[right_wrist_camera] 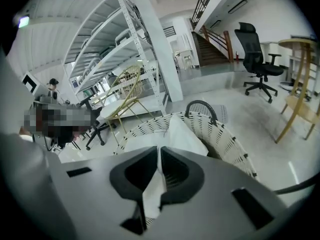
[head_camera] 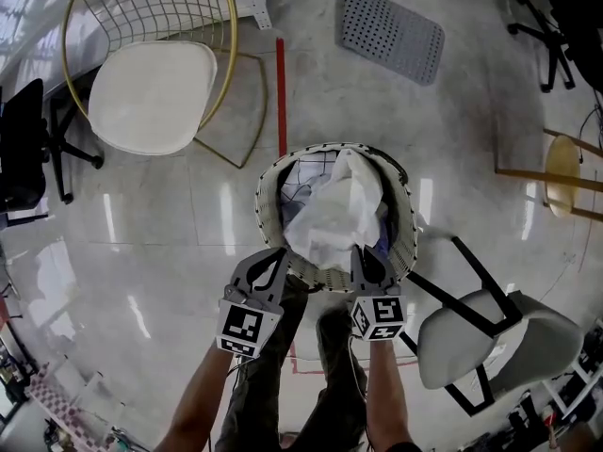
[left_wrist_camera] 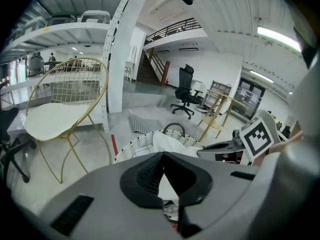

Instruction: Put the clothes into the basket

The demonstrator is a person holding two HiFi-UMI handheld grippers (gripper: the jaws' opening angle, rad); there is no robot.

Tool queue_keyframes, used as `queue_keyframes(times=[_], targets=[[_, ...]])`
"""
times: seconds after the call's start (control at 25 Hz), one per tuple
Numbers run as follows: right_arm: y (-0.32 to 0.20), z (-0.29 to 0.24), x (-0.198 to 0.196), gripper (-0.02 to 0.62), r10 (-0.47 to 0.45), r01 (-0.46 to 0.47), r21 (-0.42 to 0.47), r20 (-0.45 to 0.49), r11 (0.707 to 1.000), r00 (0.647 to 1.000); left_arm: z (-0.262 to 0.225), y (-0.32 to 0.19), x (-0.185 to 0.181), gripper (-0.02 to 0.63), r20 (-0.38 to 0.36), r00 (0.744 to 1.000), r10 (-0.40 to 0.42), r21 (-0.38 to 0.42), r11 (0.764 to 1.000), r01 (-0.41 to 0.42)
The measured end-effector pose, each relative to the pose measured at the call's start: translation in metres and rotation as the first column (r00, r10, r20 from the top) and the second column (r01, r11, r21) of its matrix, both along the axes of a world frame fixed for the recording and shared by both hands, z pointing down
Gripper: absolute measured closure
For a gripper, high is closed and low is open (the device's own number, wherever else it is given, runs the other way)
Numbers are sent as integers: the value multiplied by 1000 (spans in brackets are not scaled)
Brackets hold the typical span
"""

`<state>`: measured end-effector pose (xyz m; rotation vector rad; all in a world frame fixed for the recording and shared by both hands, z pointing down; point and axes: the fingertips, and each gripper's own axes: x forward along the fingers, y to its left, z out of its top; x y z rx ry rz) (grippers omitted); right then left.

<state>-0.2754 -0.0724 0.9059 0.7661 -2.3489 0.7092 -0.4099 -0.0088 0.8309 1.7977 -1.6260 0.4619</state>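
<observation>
Both grippers meet at the near rim of the white wicker basket [head_camera: 265, 201], which stands on the floor. Your left gripper [head_camera: 272, 260] and right gripper [head_camera: 369, 258] each have their jaws pressed together on a fold of the white garment [head_camera: 334, 205]. It bulges up out of the basket, with darker cloth [head_camera: 303, 172] showing beside it. The garment looks light, soft and limp, so expect it to sag and billow rather than hold shape. Pinching near its edge suits it, but a thin fold may slip; a bunched part grips better.
</observation>
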Motion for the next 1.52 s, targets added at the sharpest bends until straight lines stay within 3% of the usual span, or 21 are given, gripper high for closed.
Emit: queue_keyframes(times=[0.12, 0.16, 0.2, 0.24, 0.4, 0.68, 1.08, 1.32, 1.52], targets=[[3, -11, 0, 551, -2, 2, 15, 18, 1000, 1000, -9, 3, 2, 600, -2, 1000, -3, 5, 1000, 3], [3, -15, 0, 494, 2, -3, 23, 26, 1000, 1000, -12, 4, 3, 600, -1, 1000, -1, 8, 1000, 1], [2, -19, 1, 397, 9, -10, 30, 35, 999, 999, -15, 4, 3, 600, 1, 1000, 2, 11, 1000, -2], [0, -23, 2, 357, 17, -19, 39, 42, 999, 999, -19, 3, 3, 600, 5, 1000, 6, 17, 1000, -6], [-10, -40, 9, 311, 31, -35, 67, 59, 997, 998, -33, -5, 8, 600, 18, 1000, 11, 37, 999, -12], [-25, -88, 27, 312, 54, -62, 116, 71, 991, 996, -73, -15, 21, 600, 40, 999, 21, 79, 997, -24], [-39, -231, 35, 337, 36, -74, 270, 144, 960, 989, -196, -39, 36, 600, 126, 991, 46, 215, 974, -72], [-51, -308, 50, 399, 40, -93, 343, 160, 935, 986, -273, -52, 40, 600, 180, 983, 29, 306, 948, -84], [-54, -379, 69, 496, 59, -138, 403, 203, 905, 977, -332, -54, 52, 600, 207, 978, 24, 360, 928, -99]])
